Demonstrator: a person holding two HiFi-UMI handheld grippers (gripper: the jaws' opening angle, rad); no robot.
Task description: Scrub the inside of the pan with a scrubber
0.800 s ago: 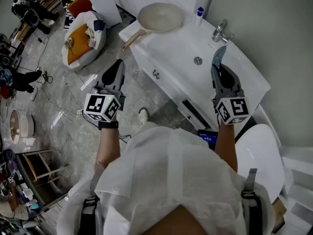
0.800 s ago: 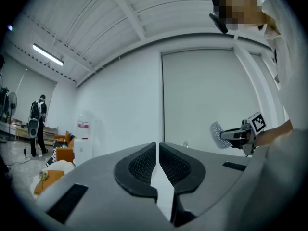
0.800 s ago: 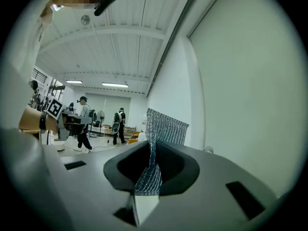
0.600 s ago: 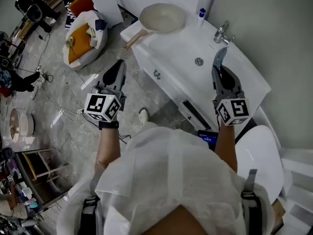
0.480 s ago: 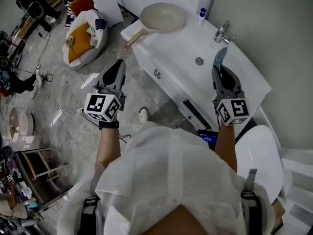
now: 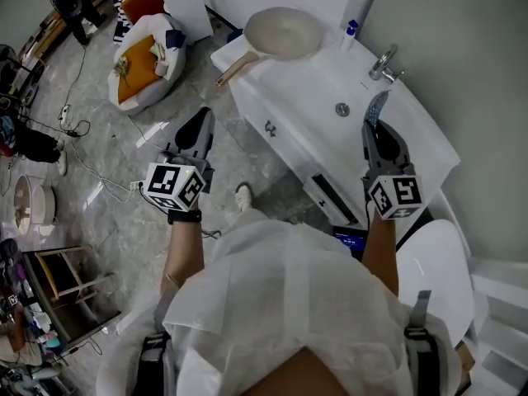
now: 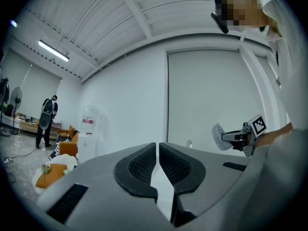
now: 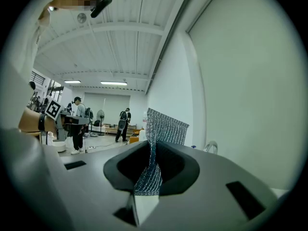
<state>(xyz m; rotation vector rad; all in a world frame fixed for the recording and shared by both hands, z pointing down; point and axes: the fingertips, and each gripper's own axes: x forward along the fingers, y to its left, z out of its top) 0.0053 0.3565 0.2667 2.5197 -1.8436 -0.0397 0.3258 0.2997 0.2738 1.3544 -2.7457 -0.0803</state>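
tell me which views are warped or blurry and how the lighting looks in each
Head view: even, soft light, no harsh glare on the pan, edges slightly bent. Left gripper view: heavy fisheye with black corners, a bright ceiling strip light. Right gripper view: same fisheye, the scrubber sharp up close.

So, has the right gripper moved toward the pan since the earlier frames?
No. The right gripper with its scrubber sits just as close to the sink drain; the pan is as far off.
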